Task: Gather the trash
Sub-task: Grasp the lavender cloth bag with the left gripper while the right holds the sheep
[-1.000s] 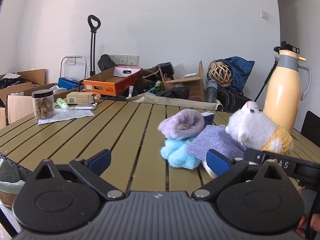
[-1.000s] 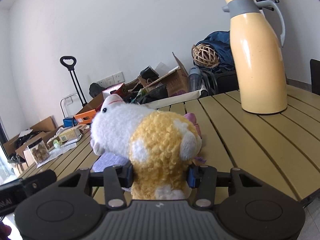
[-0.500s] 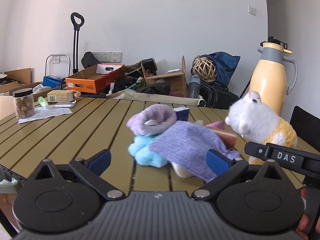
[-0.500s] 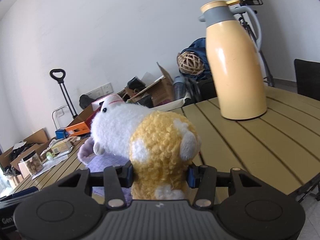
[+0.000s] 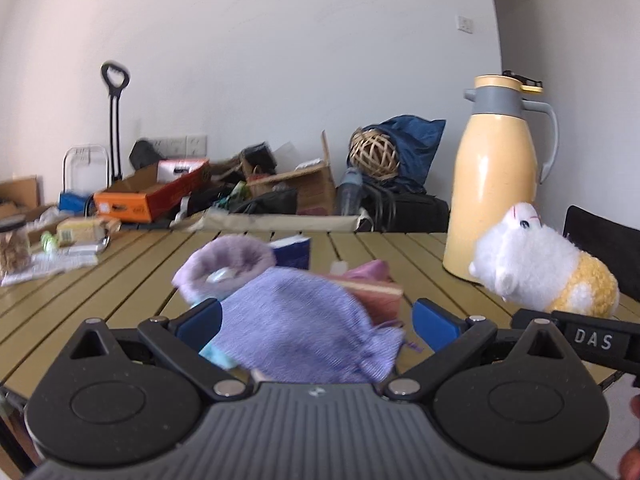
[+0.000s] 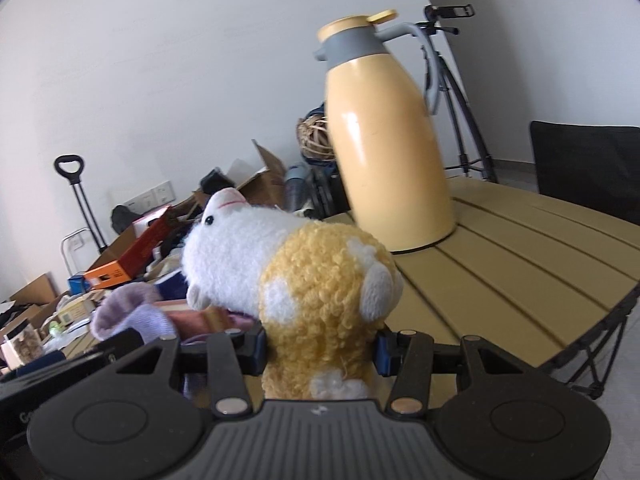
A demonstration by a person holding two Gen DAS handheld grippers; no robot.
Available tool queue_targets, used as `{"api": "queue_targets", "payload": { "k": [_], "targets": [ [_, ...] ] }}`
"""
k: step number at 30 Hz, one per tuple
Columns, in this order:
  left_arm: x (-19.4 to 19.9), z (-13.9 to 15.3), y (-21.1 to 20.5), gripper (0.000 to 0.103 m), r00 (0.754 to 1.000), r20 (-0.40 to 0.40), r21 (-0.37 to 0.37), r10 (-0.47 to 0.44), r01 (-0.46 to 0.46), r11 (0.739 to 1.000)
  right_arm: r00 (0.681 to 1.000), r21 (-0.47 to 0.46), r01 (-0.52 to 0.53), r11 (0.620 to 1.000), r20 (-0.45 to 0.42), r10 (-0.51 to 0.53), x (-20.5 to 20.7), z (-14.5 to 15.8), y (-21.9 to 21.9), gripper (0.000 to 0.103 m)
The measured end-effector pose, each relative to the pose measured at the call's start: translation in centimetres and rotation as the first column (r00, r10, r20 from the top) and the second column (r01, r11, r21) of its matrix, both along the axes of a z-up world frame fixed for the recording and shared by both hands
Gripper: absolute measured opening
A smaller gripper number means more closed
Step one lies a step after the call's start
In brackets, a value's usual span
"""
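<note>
My right gripper point(image 6: 320, 348) is shut on a white and yellow plush hamster point(image 6: 296, 272), its blue pads pressing into the yellow body just above the olive slatted table point(image 6: 500, 264). In the left wrist view the same plush hamster point(image 5: 544, 272) shows at the right, beside the right gripper's black arm. My left gripper point(image 5: 316, 322) is open, and a lavender knit cloth point(image 5: 304, 320) lies between its fingers without the pads touching it. Behind the cloth sit a lilac fuzzy sock point(image 5: 228, 264), a pink item point(image 5: 372, 284) and a dark blue box point(image 5: 292, 252).
A tall yellow thermos jug point(image 6: 384, 140) stands on the table right of the pile. A snack jar point(image 5: 14, 246) and papers lie at the far left. Cardboard boxes point(image 5: 152, 196) and bags crowd the floor behind. A black chair point(image 6: 584, 164) and a tripod point(image 6: 460, 120) stand at the right.
The left gripper has slid right and forward, so the lavender cloth now sits between its fingers. The right gripper carried the plush hamster closer to the thermos, still shut on it.
</note>
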State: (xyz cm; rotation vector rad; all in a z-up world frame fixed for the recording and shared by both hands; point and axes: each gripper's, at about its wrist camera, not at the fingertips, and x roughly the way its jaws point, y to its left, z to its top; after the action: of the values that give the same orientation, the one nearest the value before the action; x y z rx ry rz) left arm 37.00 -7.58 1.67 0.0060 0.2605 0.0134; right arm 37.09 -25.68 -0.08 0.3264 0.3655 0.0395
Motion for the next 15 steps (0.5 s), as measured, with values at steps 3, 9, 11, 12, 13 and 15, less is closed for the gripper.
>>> {"api": "queue_targets", "payload": {
  "k": [3,9,11,12,13,15],
  "targets": [
    [0.8,-0.3,-1.6,0.103,1.0,0.022,0.064,0.005,-0.006,0.998,1.0,-0.002,0.028,1.0,-0.01,-0.028,0.1,-0.3,-1.1,0.047],
    [2.8,-1.8,-3.2,0.103,1.0,-0.01,0.109,0.019,-0.017,0.994,0.998,-0.003,0.058,0.998,-0.028,-0.058,0.0,-0.9,-2.6,0.047],
    [3.3,-2.3,-3.4,0.103,0.999,-0.024,0.122,0.035,-0.032,0.992,0.998,-0.003,0.06,0.998,-0.03,-0.06,0.0,-0.9,-2.8,0.047],
    [3.6,-2.5,-3.5,0.103,0.999,-0.032,0.127,0.043,-0.039,0.991,0.998,-0.002,0.061,0.998,-0.03,-0.061,0.0,-0.8,-2.8,0.047],
    [3.8,-2.7,-3.5,0.103,0.998,-0.041,0.132,0.049,-0.044,0.99,0.998,-0.002,0.061,0.998,-0.031,-0.061,0.0,-0.8,-2.9,0.047],
    [4.2,-3.1,-3.7,0.103,0.996,-0.048,0.145,0.068,-0.061,0.988,0.998,-0.002,0.062,0.998,-0.032,-0.062,0.0,-0.8,-3.1,0.047]
  ]
}}
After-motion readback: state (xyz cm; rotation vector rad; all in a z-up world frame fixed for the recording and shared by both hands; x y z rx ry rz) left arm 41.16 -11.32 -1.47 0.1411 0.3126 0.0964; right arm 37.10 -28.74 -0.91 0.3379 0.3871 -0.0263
